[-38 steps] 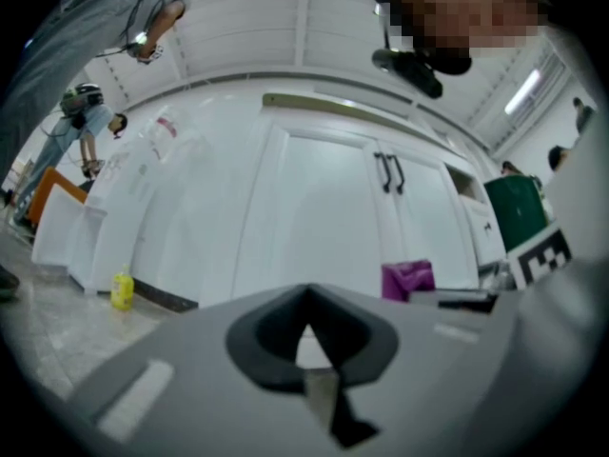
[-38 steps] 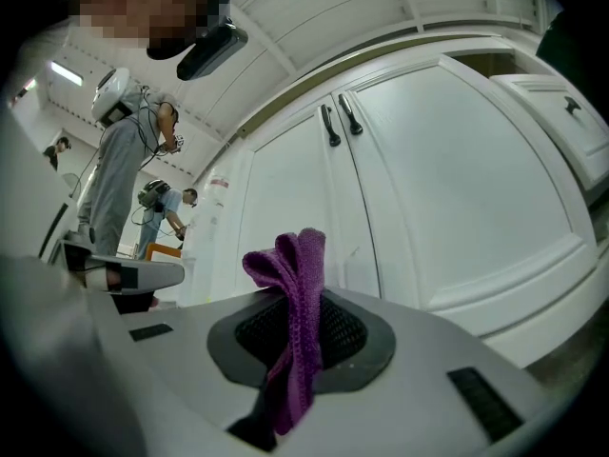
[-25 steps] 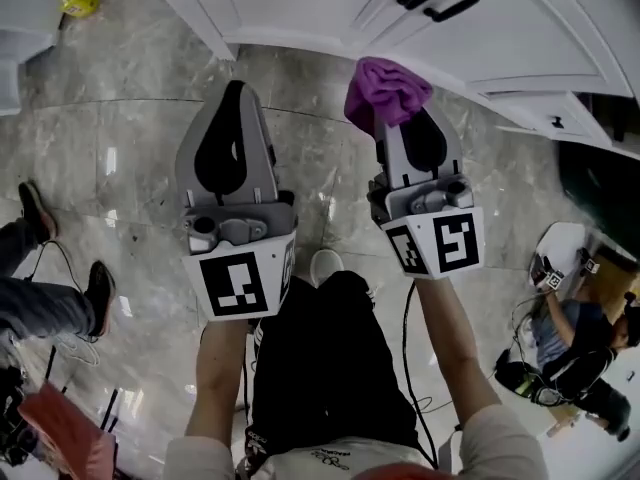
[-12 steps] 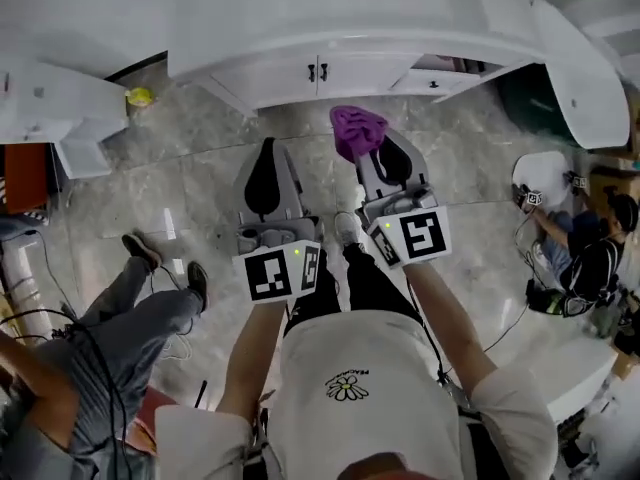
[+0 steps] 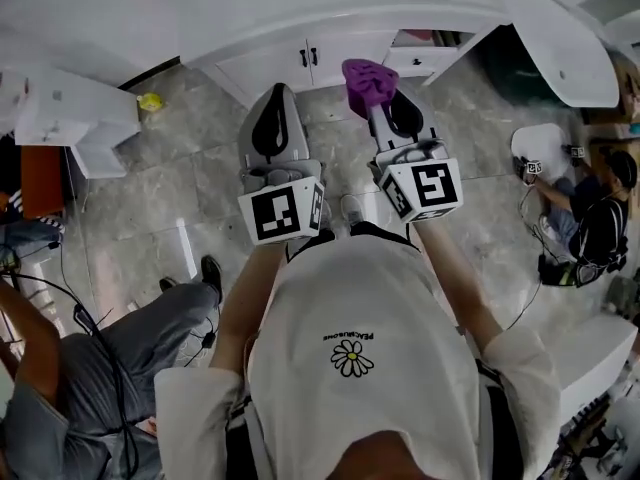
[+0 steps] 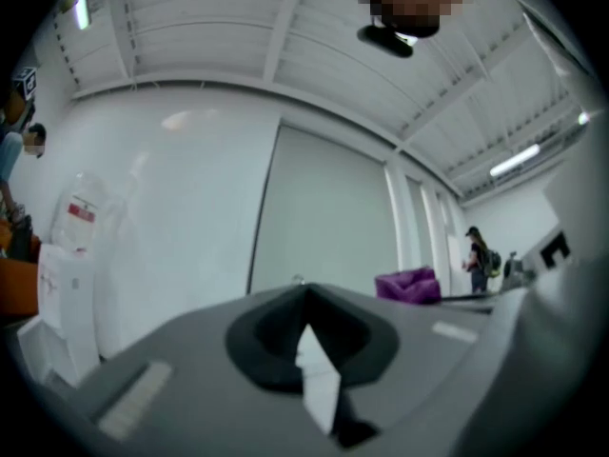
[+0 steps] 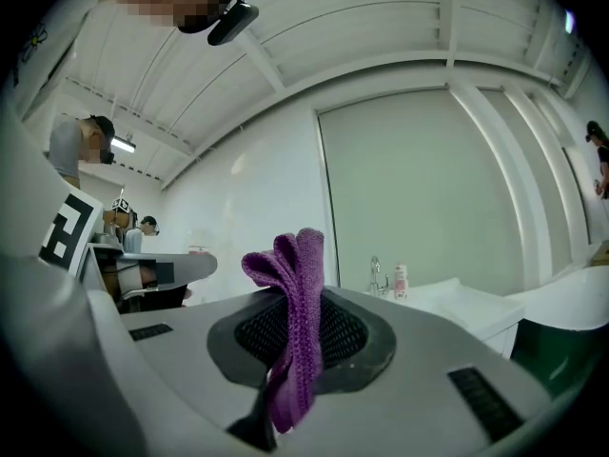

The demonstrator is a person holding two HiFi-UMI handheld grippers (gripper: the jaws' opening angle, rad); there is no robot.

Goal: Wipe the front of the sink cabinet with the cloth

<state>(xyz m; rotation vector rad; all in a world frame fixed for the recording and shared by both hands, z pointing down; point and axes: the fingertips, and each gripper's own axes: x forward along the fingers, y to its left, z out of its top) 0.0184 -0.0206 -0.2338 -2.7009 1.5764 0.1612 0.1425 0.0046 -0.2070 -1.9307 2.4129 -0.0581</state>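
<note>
The purple cloth [image 5: 369, 80] is bunched up in my right gripper [image 5: 384, 104], which is shut on it and held in front of the white sink cabinet [image 5: 285, 66], apart from its doors. In the right gripper view the cloth [image 7: 293, 327] stands folded between the jaws of the right gripper [image 7: 301, 298], which point at a wall and ceiling. My left gripper [image 5: 277, 96] is beside it, shut with nothing in it. The left gripper view has the left gripper [image 6: 304, 291] aimed at a white wall, with the cloth [image 6: 413, 285] off to the right.
The cabinet doors carry black handles [image 5: 308, 56], and a drawer [image 5: 428, 42] at its right stands open. A white unit [image 5: 70, 118] and a yellow object [image 5: 150, 101] are at the left. A person's legs [image 5: 150, 318] lie at the left; another person [image 5: 598, 230] sits at the right.
The head view has risen far above the floor and cabinet. Both grippers now sit higher and further from the doors. The cloth stays in the right gripper.
</note>
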